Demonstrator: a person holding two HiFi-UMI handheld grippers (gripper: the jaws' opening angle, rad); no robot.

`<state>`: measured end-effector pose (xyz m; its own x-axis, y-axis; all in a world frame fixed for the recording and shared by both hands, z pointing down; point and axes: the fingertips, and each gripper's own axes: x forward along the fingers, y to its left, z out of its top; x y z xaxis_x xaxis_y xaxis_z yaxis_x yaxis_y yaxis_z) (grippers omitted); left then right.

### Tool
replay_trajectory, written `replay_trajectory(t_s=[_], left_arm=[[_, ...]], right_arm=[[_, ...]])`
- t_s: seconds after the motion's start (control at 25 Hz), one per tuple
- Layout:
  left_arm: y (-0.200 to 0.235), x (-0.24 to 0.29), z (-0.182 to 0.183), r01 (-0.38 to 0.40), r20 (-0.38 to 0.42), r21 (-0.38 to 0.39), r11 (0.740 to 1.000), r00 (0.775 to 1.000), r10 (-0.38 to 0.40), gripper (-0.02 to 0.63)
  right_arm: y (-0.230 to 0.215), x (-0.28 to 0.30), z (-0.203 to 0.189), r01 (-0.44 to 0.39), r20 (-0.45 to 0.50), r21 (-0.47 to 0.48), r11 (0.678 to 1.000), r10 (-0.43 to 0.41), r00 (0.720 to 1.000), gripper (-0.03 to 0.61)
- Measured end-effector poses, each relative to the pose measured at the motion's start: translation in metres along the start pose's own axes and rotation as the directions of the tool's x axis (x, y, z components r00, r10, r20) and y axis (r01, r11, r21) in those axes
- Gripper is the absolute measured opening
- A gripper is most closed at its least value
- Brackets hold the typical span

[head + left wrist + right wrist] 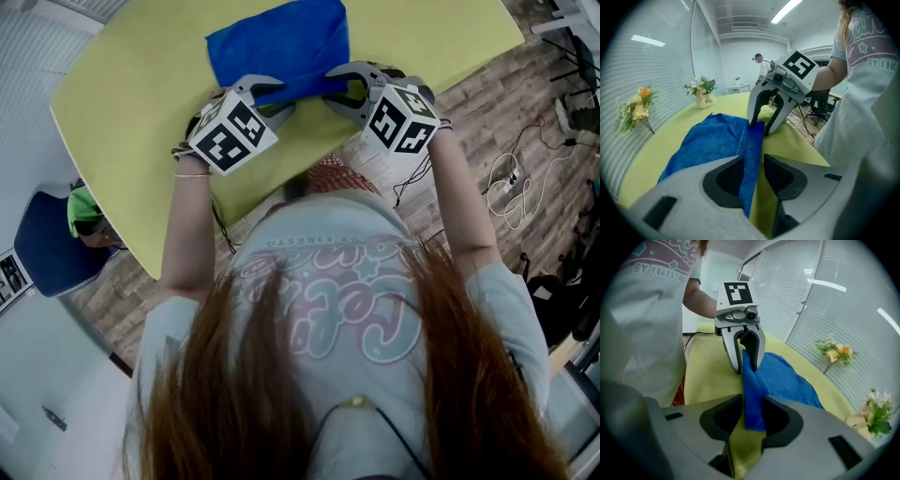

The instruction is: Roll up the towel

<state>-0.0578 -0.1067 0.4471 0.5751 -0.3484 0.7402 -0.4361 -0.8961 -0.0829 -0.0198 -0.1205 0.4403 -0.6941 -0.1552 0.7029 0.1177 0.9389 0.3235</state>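
Note:
A blue towel (281, 42) lies on the yellow table (131, 94), its near edge folded into a narrow raised strip. My left gripper (279, 94) straddles the strip's left end. In the left gripper view the strip (750, 154) leans on one pad, and bare table shows beside the other pad. My right gripper (333, 86) straddles the right end, and the strip (752, 394) stands loosely between its parted jaws. Each gripper faces the other along the strip: the right gripper (761, 126) shows in the left gripper view, and the left gripper (746, 365) shows in the right gripper view.
Flowers in a white vase (702, 93) and a second bunch of flowers (637, 108) stand at the table's far side. The table's near edge is just behind the grippers. A blue chair (47, 248) is at the left, and cables (516, 187) lie on the wooden floor at the right.

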Motion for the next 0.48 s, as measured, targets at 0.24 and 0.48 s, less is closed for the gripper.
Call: replay_trajectory(t_s=[0.24, 0.48], left_arm=[[0.008, -0.017, -0.014, -0.083, -0.05, 0.072, 0.994, 0.995, 0.087, 0.123], [0.005, -0.039, -0.037, -0.137, -0.085, 0.118, 0.984, 0.985, 0.147, 0.123]], right_arm=[[-0.003, -0.002, -0.005, 0.007, 0.021, 0.056, 0.998, -0.009, 1.0, 0.087], [0.0, -0.005, -0.002, 0.036, 0.043, 0.037, 0.999, -0.037, 0.998, 0.043]])
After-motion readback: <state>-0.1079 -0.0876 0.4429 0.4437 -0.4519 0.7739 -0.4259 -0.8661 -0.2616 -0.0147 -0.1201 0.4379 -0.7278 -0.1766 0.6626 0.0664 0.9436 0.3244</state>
